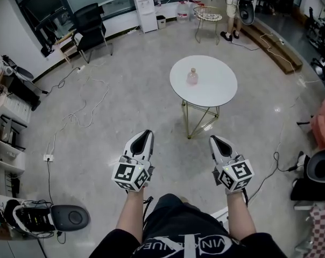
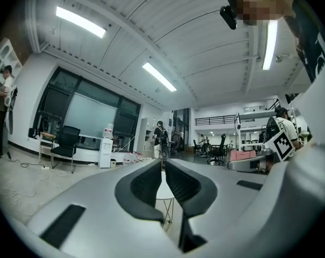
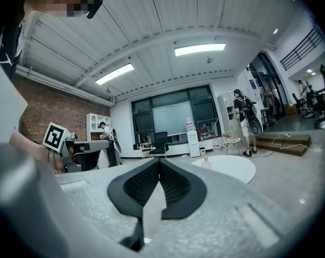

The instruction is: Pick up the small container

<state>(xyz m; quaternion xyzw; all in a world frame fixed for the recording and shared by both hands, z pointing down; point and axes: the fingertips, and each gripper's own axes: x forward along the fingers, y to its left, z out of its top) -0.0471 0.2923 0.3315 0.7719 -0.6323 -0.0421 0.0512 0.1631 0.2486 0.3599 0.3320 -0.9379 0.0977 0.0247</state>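
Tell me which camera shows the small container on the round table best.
The head view: the small container stands in full sight near the middle of the round white table. The right gripper view shows it tiny and far off. The left gripper view shows only table between its jaws.

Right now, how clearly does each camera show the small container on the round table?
Head view: sharp, evenly lit; the small translucent pinkish container stands clear on the round white table. Right gripper view: heavy fisheye bowing, container tiny. Left gripper view: the left tongs, shut and close, block it.
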